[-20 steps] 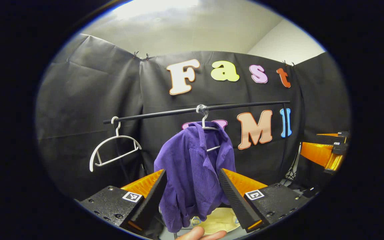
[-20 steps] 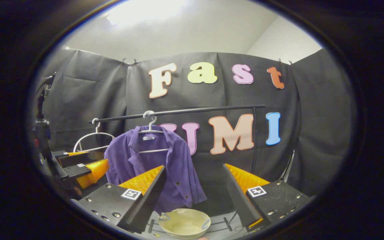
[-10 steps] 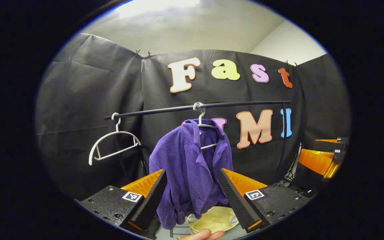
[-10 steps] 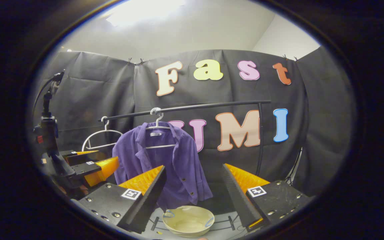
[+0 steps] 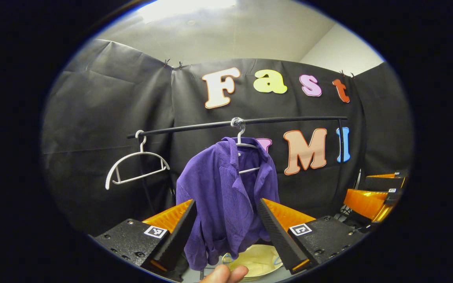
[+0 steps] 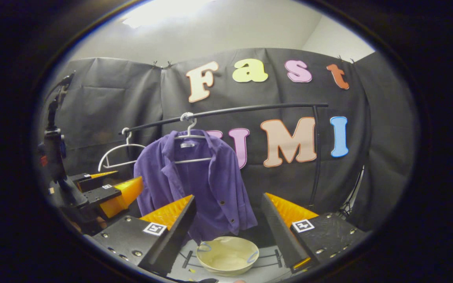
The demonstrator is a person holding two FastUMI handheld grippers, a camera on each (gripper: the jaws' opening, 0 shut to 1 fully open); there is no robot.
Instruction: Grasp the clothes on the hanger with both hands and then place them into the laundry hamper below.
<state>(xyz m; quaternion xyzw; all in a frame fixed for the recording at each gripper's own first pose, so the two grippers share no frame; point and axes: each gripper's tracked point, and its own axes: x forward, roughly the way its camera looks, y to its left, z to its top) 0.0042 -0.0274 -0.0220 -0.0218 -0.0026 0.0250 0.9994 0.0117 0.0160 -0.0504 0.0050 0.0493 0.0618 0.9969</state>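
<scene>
Purple shirt [image 5: 228, 196] hangs on a white hanger [image 5: 242, 143] hooked over the black rail [image 5: 281, 121], front open, collar up top. In the right gripper view the shirt [image 6: 195, 177] shows its buttons down one edge and a small label at the neck. Second white hanger [image 5: 136, 169] sits bare on the same rail, off toward the rail's end, well apart from the shirt.

Cream laundry hamper [image 6: 227, 254] stands on the floor right under the shirt's hem; in the left gripper view its rim [image 5: 267, 267] peeks out below the fabric.

My left gripper [image 5: 224, 232] is spread wide, nothing between the fingers, aimed at the lower half of the shirt, not touching it. My right gripper [image 6: 228, 228] is likewise spread wide and holding nothing, shirt hem and hamper framed between its fingers, apart from both.

Fingertips of my hand [image 5: 224, 273] show at the bottom edge of the left gripper view. Right gripper also shows at the far right of that view [image 5: 378, 192]; left gripper at the left of the right gripper view [image 6: 106, 188], near the shirt's sleeve side.
</scene>
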